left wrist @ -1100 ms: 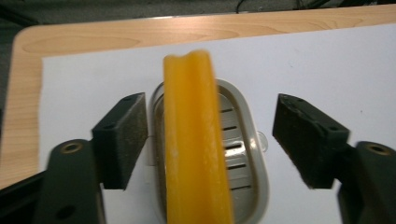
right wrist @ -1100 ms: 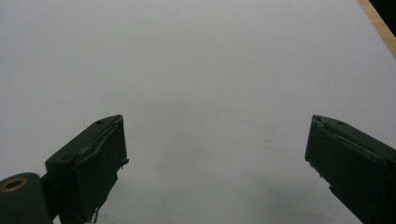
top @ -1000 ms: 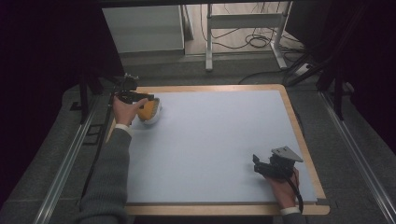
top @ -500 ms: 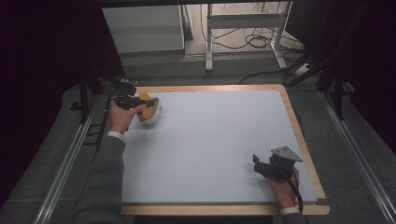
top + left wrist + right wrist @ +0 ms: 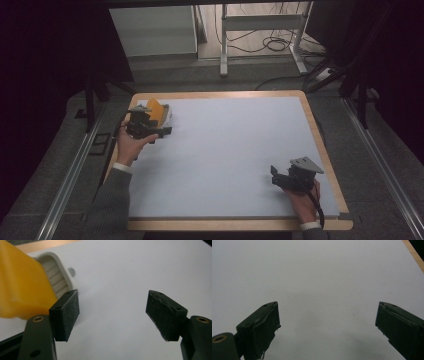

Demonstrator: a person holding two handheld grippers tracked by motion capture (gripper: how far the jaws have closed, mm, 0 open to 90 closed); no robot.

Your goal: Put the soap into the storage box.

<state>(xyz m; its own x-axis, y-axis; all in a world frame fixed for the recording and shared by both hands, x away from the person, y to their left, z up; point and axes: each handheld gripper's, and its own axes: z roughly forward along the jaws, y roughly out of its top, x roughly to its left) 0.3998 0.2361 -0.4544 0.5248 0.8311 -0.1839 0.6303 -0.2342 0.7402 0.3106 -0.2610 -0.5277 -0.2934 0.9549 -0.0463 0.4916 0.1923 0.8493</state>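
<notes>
A yellow block-shaped object (image 5: pixel 155 109) leans on a white ribbed piece (image 5: pixel 167 116) at the far left corner of the white mat (image 5: pixel 225 150). My left gripper (image 5: pixel 164 132) sits just on the near side of it, pointing right. In the left gripper view the gripper (image 5: pixel 112 312) is open with only bare mat between its jaws. The yellow object (image 5: pixel 22 287) and the white ribbed piece (image 5: pixel 58 277) lie outside the left jaw. My right gripper (image 5: pixel 275 176) rests at the near right of the mat, open (image 5: pixel 327 325) with nothing in it.
A wooden rim (image 5: pixel 320 145) frames the mat. Metal rails (image 5: pixel 75 170) run along both sides of the table. Beyond the far edge are a white cabinet (image 5: pixel 152 30), a metal stand (image 5: pixel 262 25) and floor cables (image 5: pixel 280 42).
The left hand has pulled its gripper back a little toward the near side, leaving more of the yellow object uncovered. The right gripper has not moved.
</notes>
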